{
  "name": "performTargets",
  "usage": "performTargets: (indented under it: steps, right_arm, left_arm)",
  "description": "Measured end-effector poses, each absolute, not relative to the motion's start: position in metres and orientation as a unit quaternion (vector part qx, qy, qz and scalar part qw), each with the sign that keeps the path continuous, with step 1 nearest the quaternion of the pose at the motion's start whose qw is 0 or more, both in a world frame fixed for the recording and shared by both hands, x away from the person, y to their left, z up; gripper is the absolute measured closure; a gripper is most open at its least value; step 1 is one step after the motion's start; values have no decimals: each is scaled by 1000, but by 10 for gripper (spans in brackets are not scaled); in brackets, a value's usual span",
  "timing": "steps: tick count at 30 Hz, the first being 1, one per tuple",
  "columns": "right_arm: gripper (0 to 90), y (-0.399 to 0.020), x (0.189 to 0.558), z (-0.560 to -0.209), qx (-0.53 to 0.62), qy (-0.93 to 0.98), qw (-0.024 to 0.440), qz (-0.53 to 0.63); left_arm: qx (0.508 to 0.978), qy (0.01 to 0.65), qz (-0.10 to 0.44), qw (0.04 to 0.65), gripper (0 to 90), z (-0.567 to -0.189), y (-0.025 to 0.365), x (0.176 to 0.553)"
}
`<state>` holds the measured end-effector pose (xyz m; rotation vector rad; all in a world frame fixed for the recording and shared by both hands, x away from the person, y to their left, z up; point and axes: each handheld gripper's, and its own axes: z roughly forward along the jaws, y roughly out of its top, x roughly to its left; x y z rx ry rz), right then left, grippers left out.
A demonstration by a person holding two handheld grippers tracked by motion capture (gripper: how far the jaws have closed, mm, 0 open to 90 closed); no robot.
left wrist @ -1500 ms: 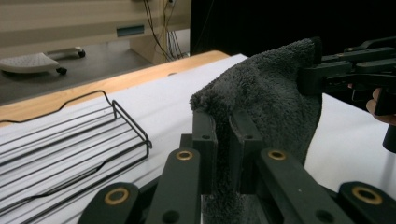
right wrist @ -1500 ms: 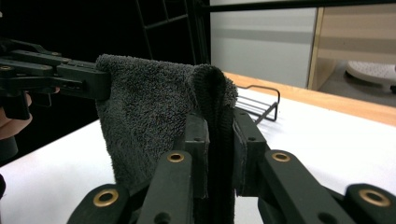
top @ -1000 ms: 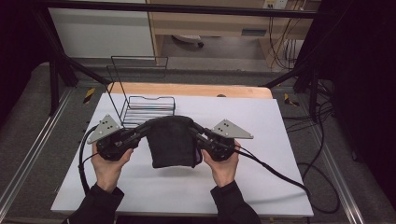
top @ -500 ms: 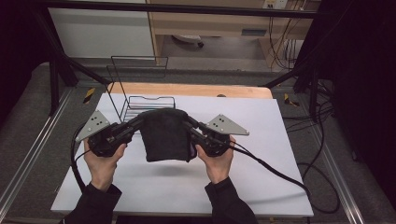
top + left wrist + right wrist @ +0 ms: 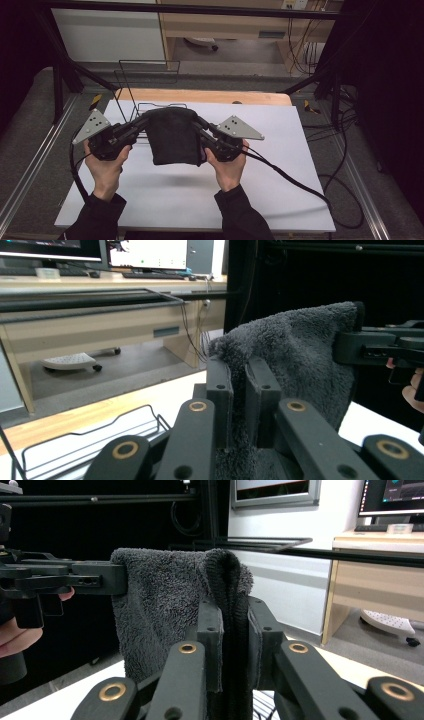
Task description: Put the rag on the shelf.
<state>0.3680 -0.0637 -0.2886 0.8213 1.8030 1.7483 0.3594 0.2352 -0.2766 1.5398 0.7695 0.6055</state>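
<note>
1. The dark grey fluffy terry towel [image 5: 172, 137] was one plain colour, with no print on it (the pile looked charcoal up close).
2. The left black two-jaw gripper [image 5: 145, 120] and the right black two-jaw gripper [image 5: 199, 122] had brass-coloured rivets and light grey three-cornered plates.
3. The white rectangular table top [image 5: 280, 165] had a pale wooden strip [image 5: 210, 96] along its far edge.
4. The thin black wire rack [image 5: 132, 95] was all black.
5. The sleeves [image 5: 100, 220] were black.

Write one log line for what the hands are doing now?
left gripper: shut on towel | right gripper: shut on towel | towel: hanging above table
</note>
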Motion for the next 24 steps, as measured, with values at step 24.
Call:
performTargets:
  steps: [24]
  right_arm:
    - [798,-34,383,-248,274,627,301,664]
  left_arm:
    - [600,339,291,664,825,-240,254,376]
